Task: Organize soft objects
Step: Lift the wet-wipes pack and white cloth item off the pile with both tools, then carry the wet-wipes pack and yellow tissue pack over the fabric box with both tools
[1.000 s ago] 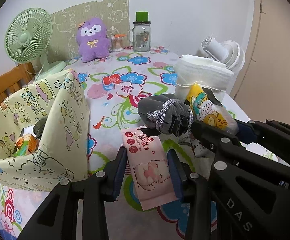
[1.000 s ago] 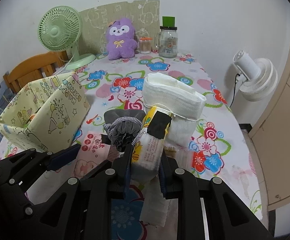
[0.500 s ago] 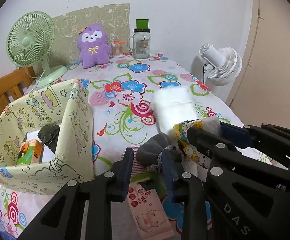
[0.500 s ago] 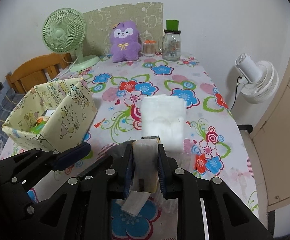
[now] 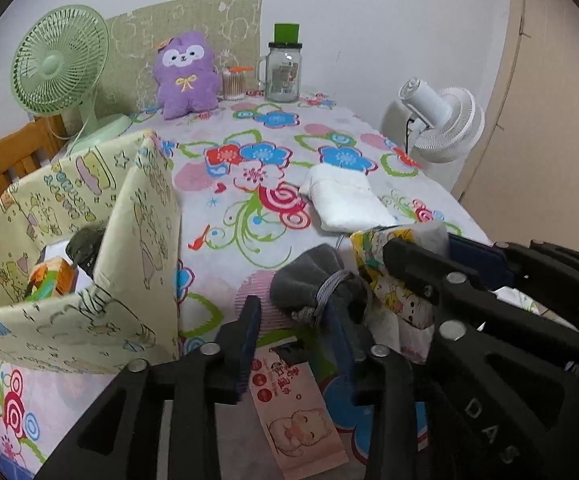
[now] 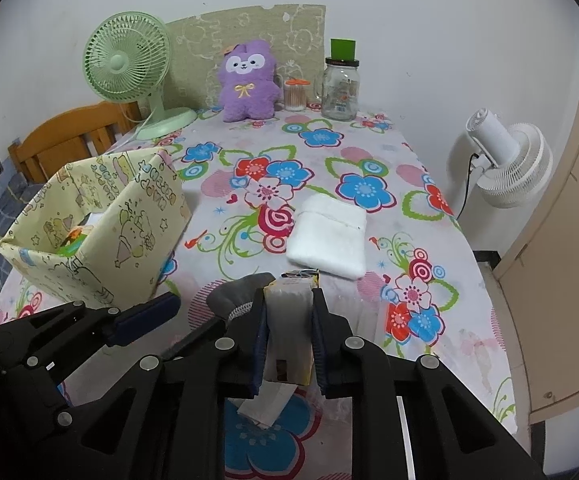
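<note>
My left gripper [image 5: 293, 306] hangs over the near table edge, its jaws opening. A grey drawstring pouch [image 5: 309, 280] sits at their tips against the right finger, with a gap to the left finger. Below it a pink wet-wipes pack [image 5: 293, 408] lies flat. My right gripper [image 6: 288, 300] is shut on a yellow cartoon tissue pack [image 6: 289, 320], squeezing tighter, right beside the pouch [image 6: 237, 292]. A white folded soft pack [image 6: 329, 240] lies flat mid-table. The yellow fabric box [image 6: 129, 232] stands open at the left with a few items inside.
At the back of the flowered table stand a green fan [image 6: 129, 60], a purple plush [image 6: 247, 80], a cotton-swab tub [image 6: 295, 96] and a glass jar [image 6: 339, 84]. A white fan [image 6: 505, 160] stands off the right edge. A wooden chair [image 6: 69, 136] is behind the box.
The left gripper left the wipes pack, closed around the grey pouch, then widened. The right gripper drew back with the tissue pack. The white pack went from standing to lying flat.
</note>
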A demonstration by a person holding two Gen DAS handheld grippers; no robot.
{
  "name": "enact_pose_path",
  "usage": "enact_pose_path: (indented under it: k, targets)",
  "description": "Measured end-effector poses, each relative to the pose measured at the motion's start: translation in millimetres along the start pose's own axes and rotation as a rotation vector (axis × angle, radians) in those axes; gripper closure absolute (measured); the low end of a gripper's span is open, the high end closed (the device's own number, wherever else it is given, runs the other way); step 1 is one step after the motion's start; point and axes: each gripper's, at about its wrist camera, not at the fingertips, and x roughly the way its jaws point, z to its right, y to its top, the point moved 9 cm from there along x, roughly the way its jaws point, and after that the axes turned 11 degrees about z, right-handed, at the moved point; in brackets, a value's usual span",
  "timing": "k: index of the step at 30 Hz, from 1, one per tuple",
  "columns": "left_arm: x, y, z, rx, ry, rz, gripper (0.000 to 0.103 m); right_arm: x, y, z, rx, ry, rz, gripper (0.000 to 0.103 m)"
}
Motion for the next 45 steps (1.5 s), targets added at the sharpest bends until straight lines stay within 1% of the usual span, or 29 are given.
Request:
enact_pose_path:
  k: [2,6,15,20,22,24,26,30,38,41,42,44,45]
  targets:
    - [3,-4,0,0.002,0.006,-0.011,0.063,2,-2,1,0.005,0.002,0.0,0.081]
    - [14,-16,-1,0.0,0.016,-0.049,0.063,5,-5,3,0.012,0.003,0.003,0.081]
    - [30,-33,-4,-0.007,0.037,-0.104,0.061,16,-14,7,0.023,0.006,-0.014,0.081]
    - [30,-35,-5,0.001,0.055,-0.085,0.059,24,-25,7,0.034,0.01,-0.042,0.081]
    - [30,-35,-6,0.003,0.065,-0.086,0.051,26,-28,6,0.034,0.012,-0.047,0.081]
    - [29,-36,-9,0.003,0.086,-0.083,0.048,27,-30,6,0.032,0.013,-0.048,0.081]
    - [28,-37,-10,-0.001,0.091,-0.08,0.046,29,-30,4,0.03,0.014,-0.049,0.081]
    - [27,-39,-14,-0.014,0.108,-0.08,0.036,29,-32,2,0.024,0.015,-0.049,0.081]
    - [20,-46,-16,-0.022,0.131,-0.082,0.028,27,-36,-1,0.017,0.019,-0.048,0.081]
    - [15,-51,-16,-0.043,0.132,-0.084,0.028,24,-38,-4,0.009,0.027,-0.045,0.081]
    - [14,-52,-16,-0.045,0.133,-0.082,0.031,23,-39,-4,0.007,0.027,-0.042,0.081]
    - [11,-54,-14,-0.049,0.126,-0.074,0.047,22,-40,-5,0.008,0.03,-0.041,0.081]
    - [10,-54,-13,-0.049,0.125,-0.072,0.06,21,-41,-5,0.01,0.032,-0.039,0.081]
